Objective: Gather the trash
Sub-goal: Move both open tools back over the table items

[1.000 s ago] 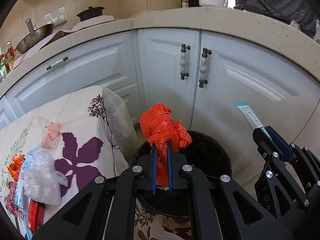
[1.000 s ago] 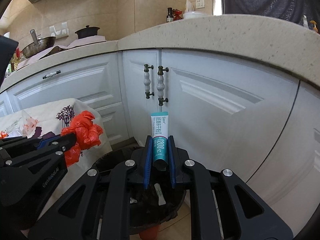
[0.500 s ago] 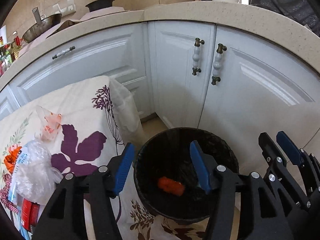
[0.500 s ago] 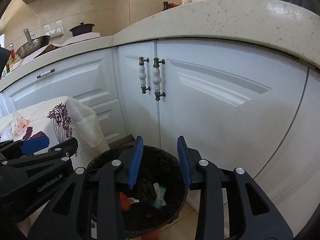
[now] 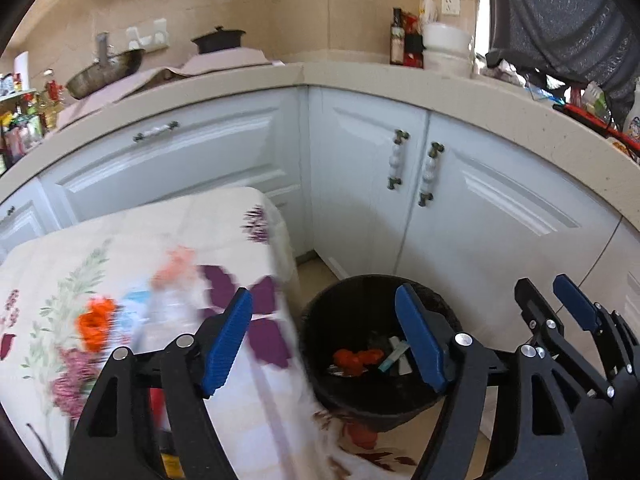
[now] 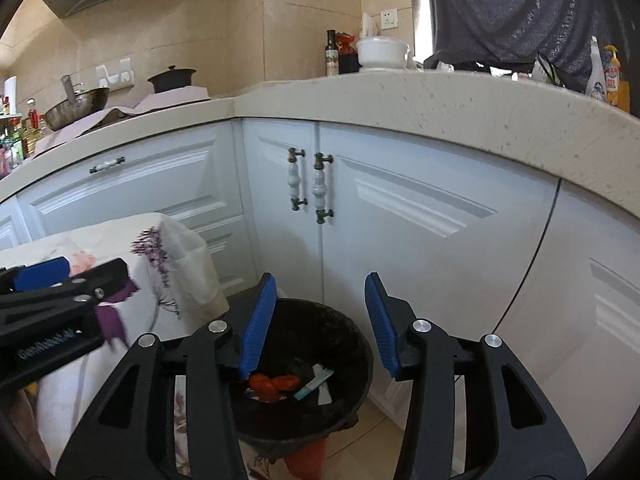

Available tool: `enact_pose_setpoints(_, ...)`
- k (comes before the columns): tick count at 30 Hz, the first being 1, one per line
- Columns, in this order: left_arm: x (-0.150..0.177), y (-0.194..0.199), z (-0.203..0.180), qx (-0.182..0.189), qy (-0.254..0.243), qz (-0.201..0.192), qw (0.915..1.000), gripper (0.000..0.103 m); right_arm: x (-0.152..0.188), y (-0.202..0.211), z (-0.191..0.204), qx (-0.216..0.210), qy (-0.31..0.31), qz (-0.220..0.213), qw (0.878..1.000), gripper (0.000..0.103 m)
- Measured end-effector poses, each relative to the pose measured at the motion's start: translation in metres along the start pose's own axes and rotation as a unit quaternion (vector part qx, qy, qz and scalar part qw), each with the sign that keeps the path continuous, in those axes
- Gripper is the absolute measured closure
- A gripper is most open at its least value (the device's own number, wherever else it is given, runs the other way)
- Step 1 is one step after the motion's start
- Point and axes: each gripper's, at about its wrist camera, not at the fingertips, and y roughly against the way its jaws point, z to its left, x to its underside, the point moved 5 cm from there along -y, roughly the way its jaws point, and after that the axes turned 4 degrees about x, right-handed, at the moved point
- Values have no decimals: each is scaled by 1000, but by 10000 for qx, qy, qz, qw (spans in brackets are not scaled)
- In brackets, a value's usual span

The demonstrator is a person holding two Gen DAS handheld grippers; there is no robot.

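A black trash bin (image 5: 316, 320) (image 6: 360, 344) stands on the floor by the white cabinets. Inside it lie a crumpled red plastic bag (image 5: 354, 358) (image 6: 274, 385) and a teal and white tube (image 5: 394, 356) (image 6: 314, 385). My left gripper (image 5: 326, 338) hangs above the bin's left rim, its jaws opening, nothing between them. My right gripper (image 6: 318, 320) is over the bin, its jaws opening too and empty; it also shows in the left wrist view (image 5: 554, 300). On the floral tablecloth (image 5: 120, 248) sit blurred scraps: an orange piece (image 5: 96, 322) and clear plastic wrap (image 5: 168, 312).
White cabinet doors with ornate handles (image 5: 414, 172) (image 6: 310, 184) rise close behind the bin. A curved stone countertop (image 6: 400, 96) above carries a wok (image 6: 76, 106), a dark pot (image 6: 172, 78), bottles and a white bowl (image 6: 382, 54). A person's dark garment (image 6: 500, 8) hangs at the top right.
Both grippers let go: the red bag and the tube dropped into the bin. Both jaws spread wider, and both hands rose and drew back from the bin.
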Motion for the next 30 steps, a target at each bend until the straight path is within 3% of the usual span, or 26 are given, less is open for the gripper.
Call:
enact_pose_setpoints(11, 37, 56, 96, -668, 305, -10, 9973, 30, 19, 54, 81, -674, 302, 44, 9973, 55)
enact_pose_setpoints(21, 82, 87, 190, -1424, 787, 134, 9866, 30, 49, 86, 150, -1196, 711, 240, 9900, 49)
enact_pose_setpoints(30, 112, 103, 236, -1709, 1104, 248, 9788, 30, 69, 99, 196, -1503, 1122, 460, 9812, 49)
